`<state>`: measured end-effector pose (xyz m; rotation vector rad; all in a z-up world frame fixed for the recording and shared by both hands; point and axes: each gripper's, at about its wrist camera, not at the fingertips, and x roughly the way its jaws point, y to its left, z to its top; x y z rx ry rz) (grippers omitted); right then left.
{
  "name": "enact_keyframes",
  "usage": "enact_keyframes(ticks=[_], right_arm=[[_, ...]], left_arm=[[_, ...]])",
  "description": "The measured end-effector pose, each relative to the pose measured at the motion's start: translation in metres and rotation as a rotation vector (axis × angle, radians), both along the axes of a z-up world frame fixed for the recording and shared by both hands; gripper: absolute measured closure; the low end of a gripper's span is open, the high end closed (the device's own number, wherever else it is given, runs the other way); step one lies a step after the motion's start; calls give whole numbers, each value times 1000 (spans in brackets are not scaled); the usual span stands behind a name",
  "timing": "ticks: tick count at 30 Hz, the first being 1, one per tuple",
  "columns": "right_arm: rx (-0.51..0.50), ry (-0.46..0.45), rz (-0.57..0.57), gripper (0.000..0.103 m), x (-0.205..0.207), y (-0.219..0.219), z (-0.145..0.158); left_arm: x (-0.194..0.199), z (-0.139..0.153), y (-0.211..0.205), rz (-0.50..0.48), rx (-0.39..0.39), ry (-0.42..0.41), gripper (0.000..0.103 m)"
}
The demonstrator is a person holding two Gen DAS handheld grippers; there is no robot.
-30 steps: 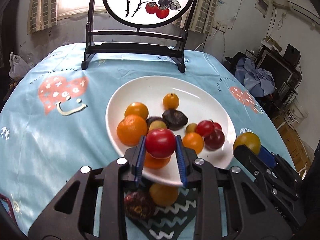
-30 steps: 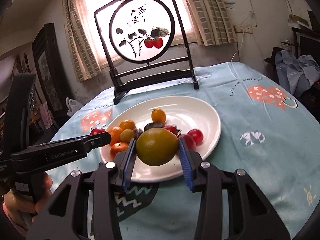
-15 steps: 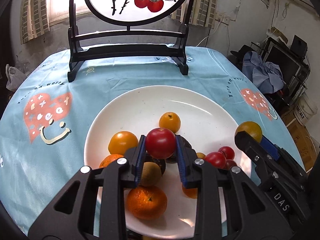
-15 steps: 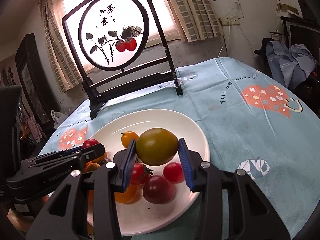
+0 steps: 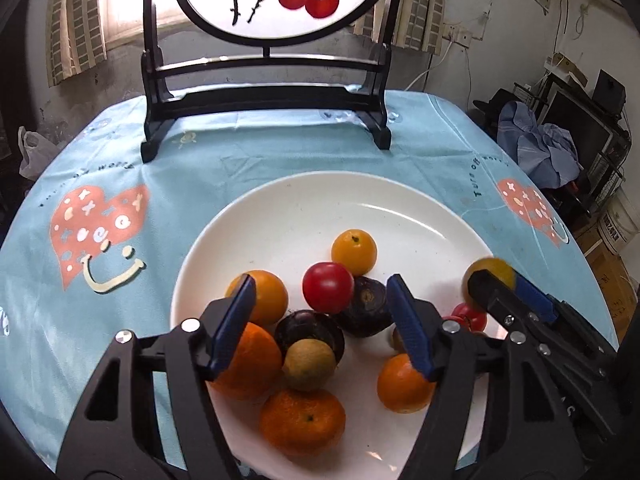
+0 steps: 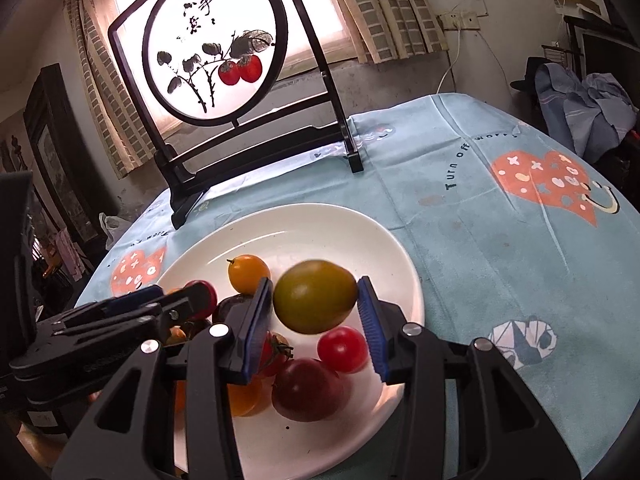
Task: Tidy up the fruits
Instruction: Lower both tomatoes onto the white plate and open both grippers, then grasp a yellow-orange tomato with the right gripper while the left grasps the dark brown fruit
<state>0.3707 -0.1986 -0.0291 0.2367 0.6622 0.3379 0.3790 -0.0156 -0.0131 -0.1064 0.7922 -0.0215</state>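
Most of the fruit already lies on the white plate (image 5: pixel 400 200), and the red tomato (image 5: pixel 328 287) sits there among the dark fruits between the spread jaws of the left hand-held gripper (image 5: pixel 320 320), touching neither pad. The right hand-held gripper (image 6: pixel 316 312) looks just opened around the yellow-green tomato (image 6: pixel 315 295), blurred above the plate's right part, so that one seems the last to settle. The plate's far half is bare, offering open room before the standing picture frame (image 5: pixel 264 92) on the desk (image 5: pixel 280 148).
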Motion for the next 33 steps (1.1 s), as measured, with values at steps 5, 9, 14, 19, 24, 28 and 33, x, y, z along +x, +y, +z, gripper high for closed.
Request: enact_keyframes(ticks=[5, 9, 14, 19, 24, 28, 33], right_arm=[[10, -70, 10, 55, -21, -3, 20], [24, -98, 65, 53, -50, 3, 34], [27, -89, 216, 53, -90, 32, 38], [11, 18, 362, 52, -117, 67, 19], [-61, 109, 381, 53, -126, 87, -5], [-68, 139, 337, 56, -119, 83, -13], [-34, 193, 309, 61, -106, 76, -25]], left_arm=[[-31, 35, 13, 26, 17, -98, 11], [-59, 49, 33, 79, 42, -125, 4], [-95, 26, 72, 199, 74, -99, 2], [-114, -2, 114, 336, 68, -25, 3], [-124, 1, 137, 404, 4, -29, 3], [-124, 1, 138, 395, -25, -17, 3], [-126, 2, 132, 376, -42, -17, 3]])
